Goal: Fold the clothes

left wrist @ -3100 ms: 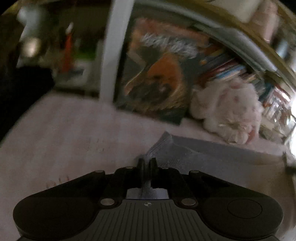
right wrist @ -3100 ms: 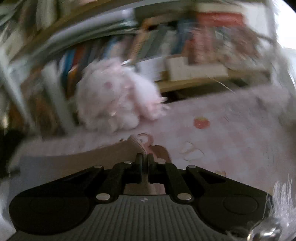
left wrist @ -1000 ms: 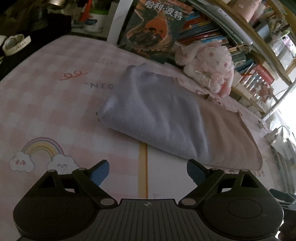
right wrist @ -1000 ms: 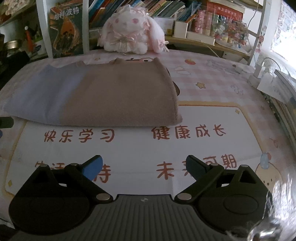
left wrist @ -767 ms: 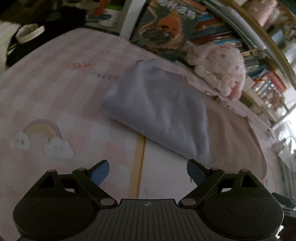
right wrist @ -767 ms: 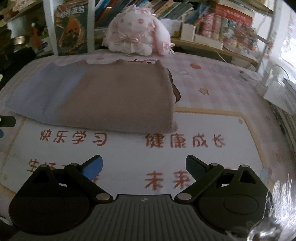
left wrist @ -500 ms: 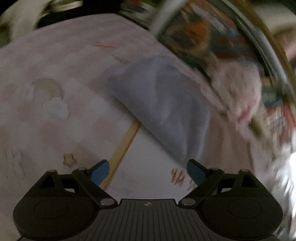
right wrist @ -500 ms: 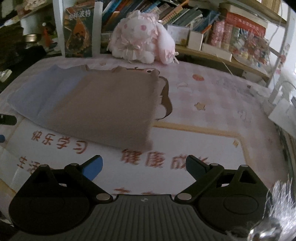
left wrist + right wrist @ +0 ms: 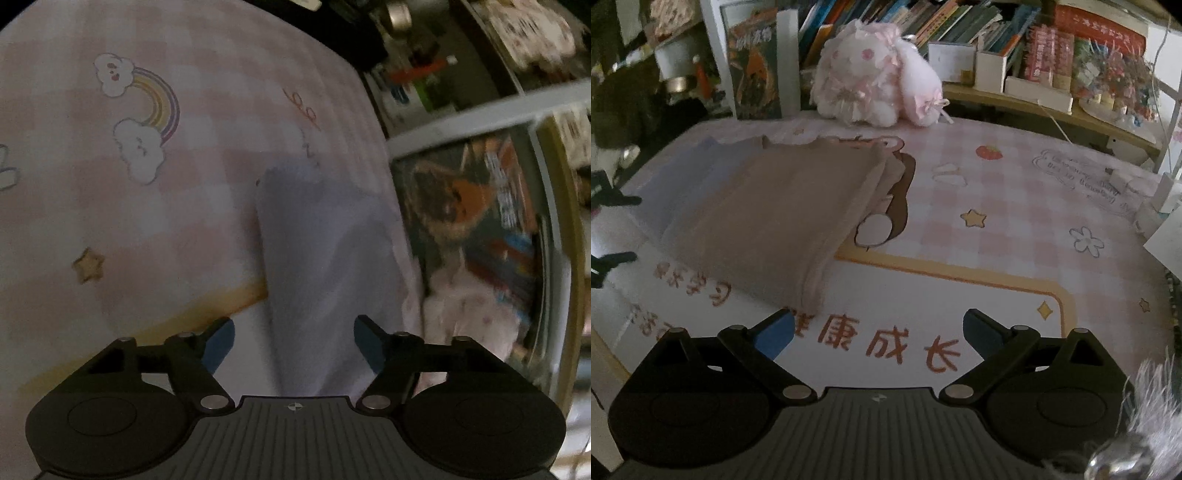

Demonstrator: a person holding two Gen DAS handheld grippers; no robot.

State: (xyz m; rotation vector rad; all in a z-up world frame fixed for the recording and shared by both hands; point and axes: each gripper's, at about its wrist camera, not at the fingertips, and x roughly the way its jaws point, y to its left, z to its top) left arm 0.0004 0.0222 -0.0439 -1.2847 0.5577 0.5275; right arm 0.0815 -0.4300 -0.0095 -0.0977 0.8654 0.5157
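Pink-checked matting with printed cartoons covers the counter [image 9: 1015, 206] I work at, and nearest to me my two tongs hang over it with nothing in them. My right tongs [image 9: 879, 332] stand spread wide above the red printed characters, its blue pads apart and touching neither cloth nor mat. My left tongs [image 9: 293, 341] are spread just as wide, turned hard over so its view is tilted and blurred, with the lavender end of the garment showing between the pads; I cannot tell whether a pad brushes the cloth there. Just beyond the right tongs, to its left, lies the garment [image 9: 768, 218], a soft piece part tan and part lavender, doubled over into a long flat slab with stacked layers showing along its right edge and its near corner close to my left pad. So it already lies folded at least once. As I judge it, that fits either a fold just laid down with another crosswise fold to come, or a finished bundle being left alone, and these views do not settle which. If more folding is wanted, each tongs would need to close on an end of the slab while the layers stay aligned. Farther off, a pink plush rabbit [image 9: 875, 74] sits at the far edge, with shelves of books [image 9: 923, 26] behind it.
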